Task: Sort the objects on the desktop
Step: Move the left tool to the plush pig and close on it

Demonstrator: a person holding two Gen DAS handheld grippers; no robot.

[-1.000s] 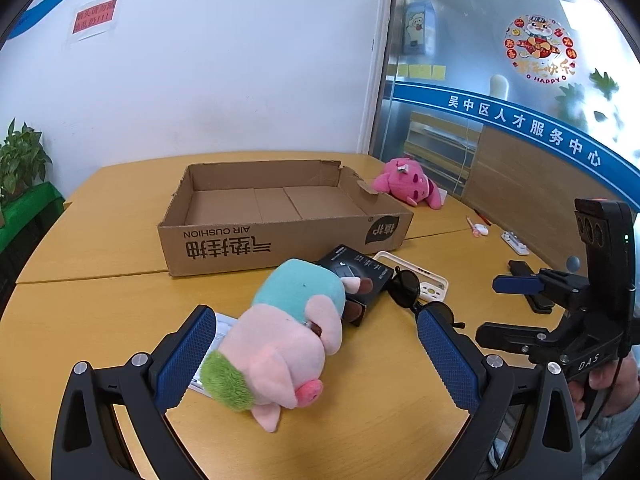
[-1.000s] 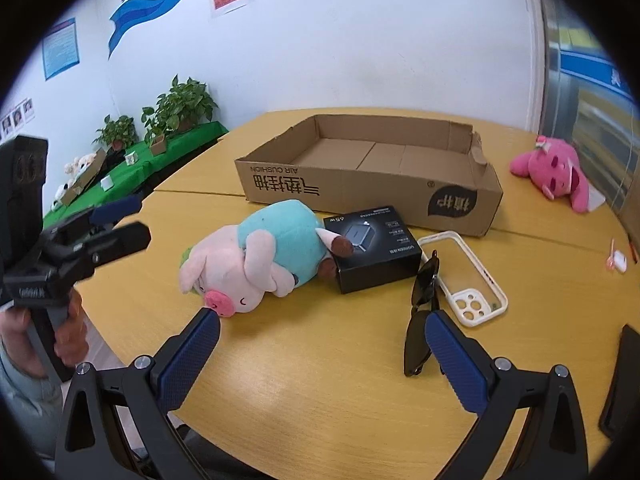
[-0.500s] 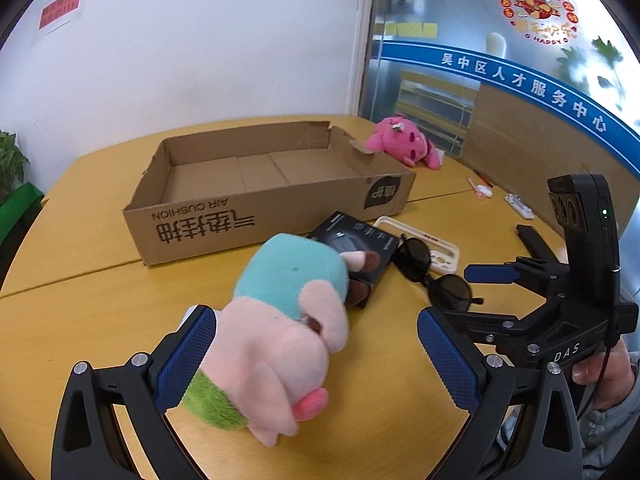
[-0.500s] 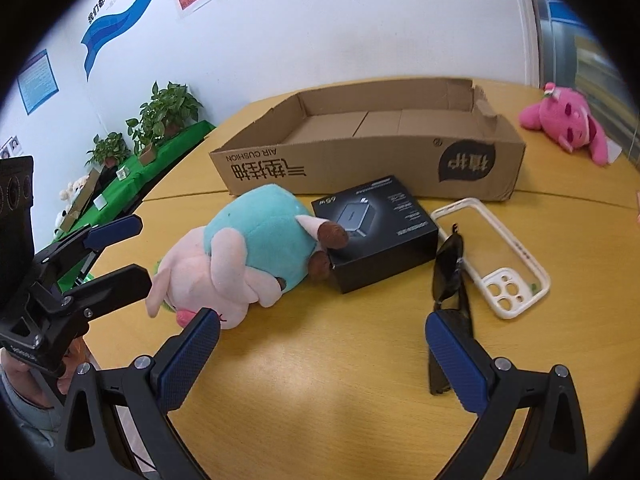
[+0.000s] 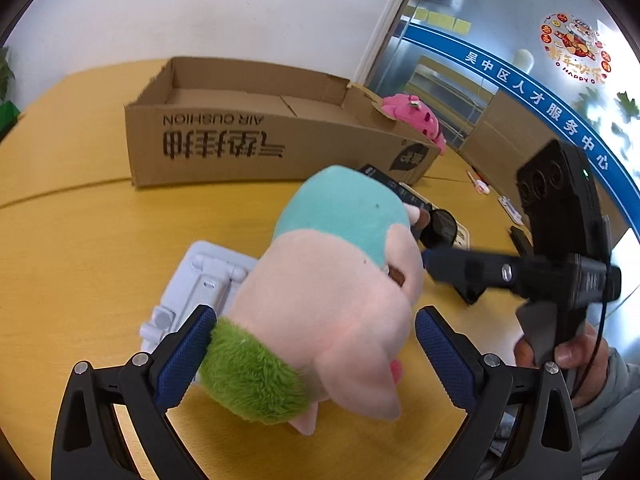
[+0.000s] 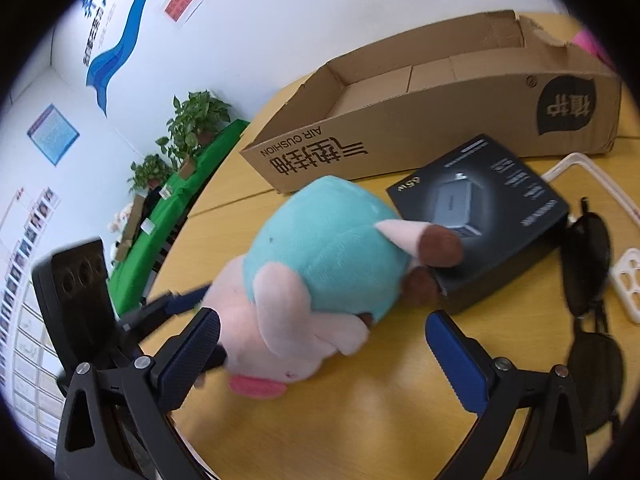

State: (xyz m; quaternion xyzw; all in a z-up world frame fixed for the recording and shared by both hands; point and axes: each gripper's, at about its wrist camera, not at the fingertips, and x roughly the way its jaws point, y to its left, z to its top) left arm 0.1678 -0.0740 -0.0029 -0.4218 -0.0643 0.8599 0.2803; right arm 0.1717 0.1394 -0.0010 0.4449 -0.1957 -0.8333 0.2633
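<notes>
A yellow wooden tabletop (image 5: 80,240) sits by a white wall and carries an open brown cardboard box (image 5: 256,136). The pink-and-teal plush pig (image 5: 332,280) lies before it, between the wide-spread left gripper (image 5: 316,352); the right gripper (image 6: 324,354) gapes beside it.

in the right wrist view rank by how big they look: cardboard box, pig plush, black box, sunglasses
1. cardboard box
2. pig plush, though it sits nearer the camera, which inflates it
3. black box and sunglasses: too alike to rank; the sunglasses are partly cut off at the edge
</notes>
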